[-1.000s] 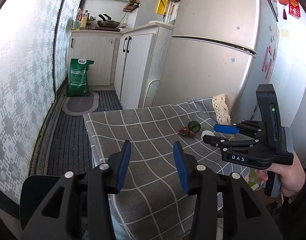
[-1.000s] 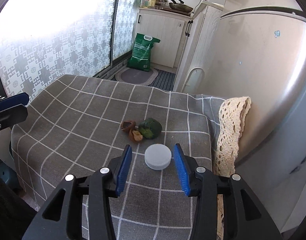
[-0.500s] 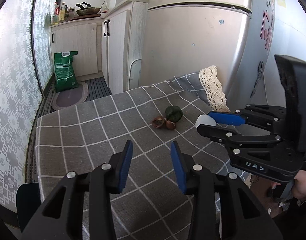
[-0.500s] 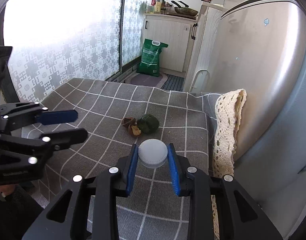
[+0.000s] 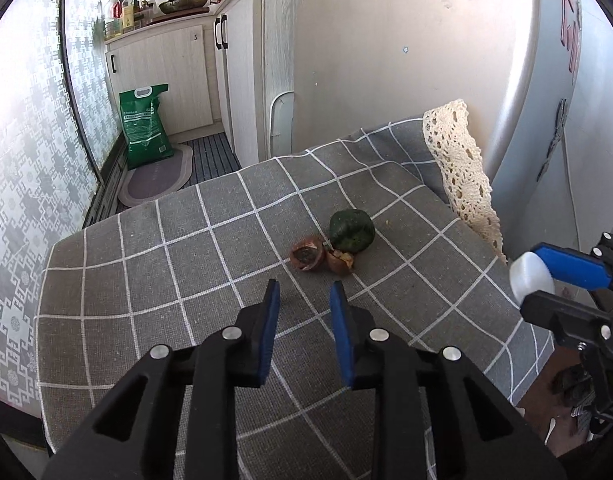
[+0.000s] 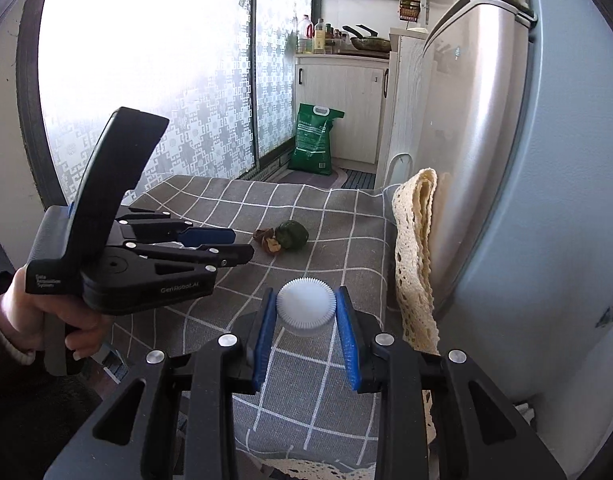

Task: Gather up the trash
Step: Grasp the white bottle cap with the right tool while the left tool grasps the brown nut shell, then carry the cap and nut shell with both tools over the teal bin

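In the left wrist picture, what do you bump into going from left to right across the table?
Brown open fruit shell → dark green round fruit → cream lace cloth → white ridged bottle cap held in the right gripper.

I see a table (image 5: 106,320) filling the frame's centre, fruit (image 5: 352,231) and two shell halves (image 5: 306,254) touching right of centre. A lace cloth (image 5: 462,172) drapes its right edge against the fridge (image 5: 406,60). Cabinets (image 5: 166,80) and a sack (image 5: 144,124) stand upper left.
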